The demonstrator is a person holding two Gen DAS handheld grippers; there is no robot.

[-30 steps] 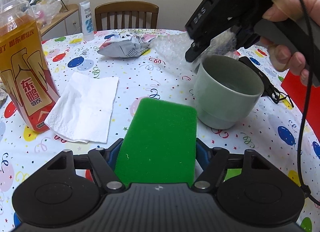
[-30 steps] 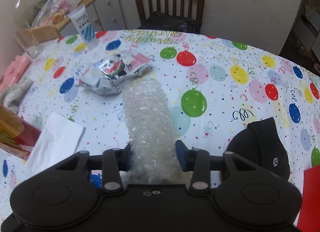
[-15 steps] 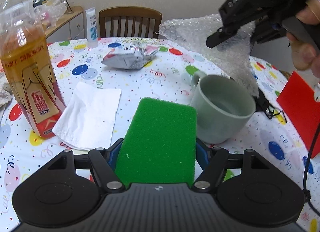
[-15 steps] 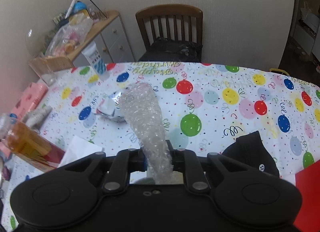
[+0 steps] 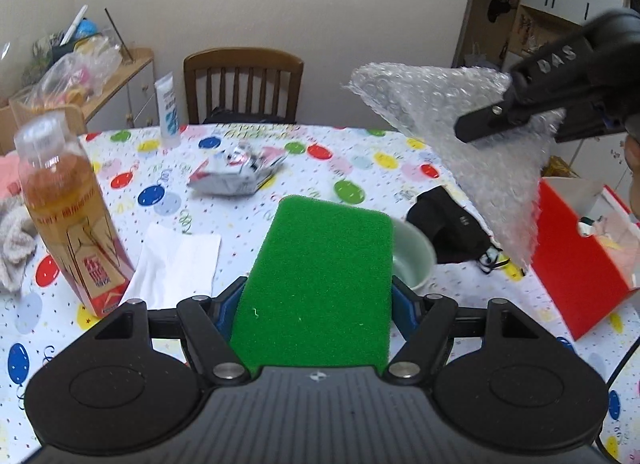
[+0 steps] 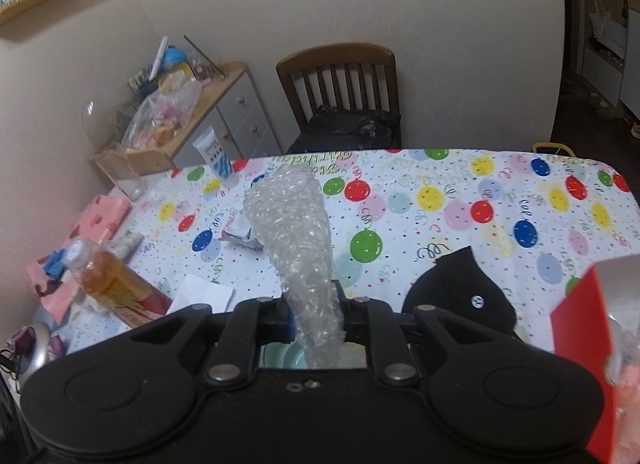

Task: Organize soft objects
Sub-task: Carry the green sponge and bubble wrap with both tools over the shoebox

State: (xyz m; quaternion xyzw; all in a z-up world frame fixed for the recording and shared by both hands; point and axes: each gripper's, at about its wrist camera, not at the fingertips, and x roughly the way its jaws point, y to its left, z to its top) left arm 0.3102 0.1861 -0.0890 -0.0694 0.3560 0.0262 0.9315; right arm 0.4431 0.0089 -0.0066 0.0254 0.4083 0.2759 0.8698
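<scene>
My left gripper (image 5: 314, 296) is shut on a green sponge (image 5: 320, 276) and holds it above the balloon-print table. My right gripper (image 6: 316, 312) is shut on a sheet of bubble wrap (image 6: 298, 248) and holds it high in the air. In the left wrist view the bubble wrap (image 5: 472, 144) hangs from the right gripper (image 5: 500, 120) at the upper right, above a pale green mug (image 5: 412, 260) and beside an open red box (image 5: 576, 256). The mug's rim also shows under the right gripper (image 6: 280, 356).
An orange drink bottle (image 5: 72, 216) stands at the left beside a white napkin (image 5: 176, 264). A crumpled silver wrapper (image 5: 236, 176) and a white tube (image 5: 168, 108) lie farther back. A black pouch (image 5: 448, 224) lies right of the mug. A wooden chair (image 5: 244, 84) stands behind the table.
Both grippers have risen. The right gripper lifted the bubble wrap up from beside the mug and carried it right, toward the red box. The sponge stays held.
</scene>
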